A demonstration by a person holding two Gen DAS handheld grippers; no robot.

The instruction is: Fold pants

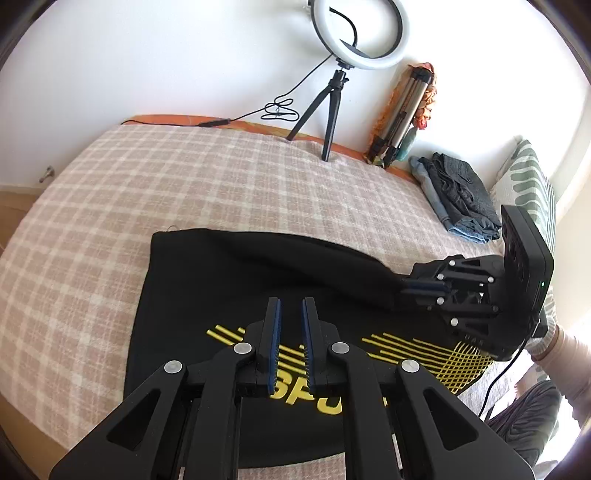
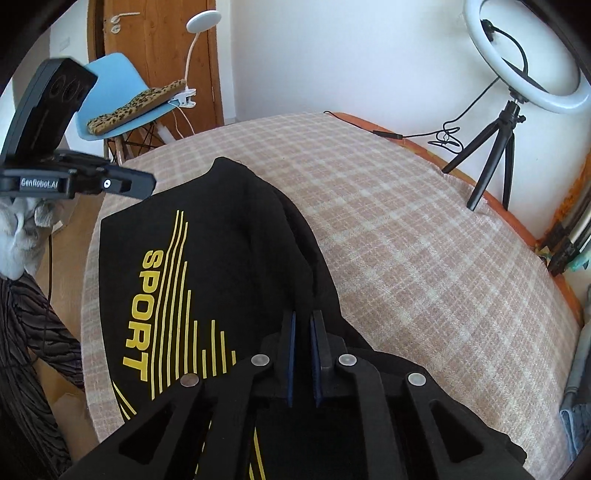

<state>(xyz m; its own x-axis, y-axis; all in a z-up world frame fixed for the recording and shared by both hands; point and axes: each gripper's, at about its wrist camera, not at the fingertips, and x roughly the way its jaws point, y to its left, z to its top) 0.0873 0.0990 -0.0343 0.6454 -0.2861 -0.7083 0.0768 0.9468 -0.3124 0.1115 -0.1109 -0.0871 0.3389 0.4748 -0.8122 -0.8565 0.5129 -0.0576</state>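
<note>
The pants (image 1: 229, 280) lie on the bed (image 1: 184, 184), near its front edge, as a compact black block with the yellow SPORT print (image 2: 142, 314) facing up. They look already folded at least once: along the far side a doubled layer forms a thick rolled ridge (image 2: 273, 229), and the outline is short and squarish rather than leg-long. What seems left is one more fold to halve the block, or only smoothing and squaring the edges.

The left gripper (image 1: 291, 314) hovers over the printed part with its fingers a little apart and nothing between them. The right gripper (image 2: 302, 325) sits at the ridge by the pants' right end. Its fingers show a narrow gap in the right wrist view, but in the left wrist view they look pressed close at the cloth edge, so I cannot tell whether they pinch fabric or have let go.

No container is in view. A stack of folded jeans (image 1: 458, 195) rests directly on the bed by the pillow (image 1: 532, 184), well apart from the pants. A ring light (image 1: 360, 33) stands at the far edge.
</note>
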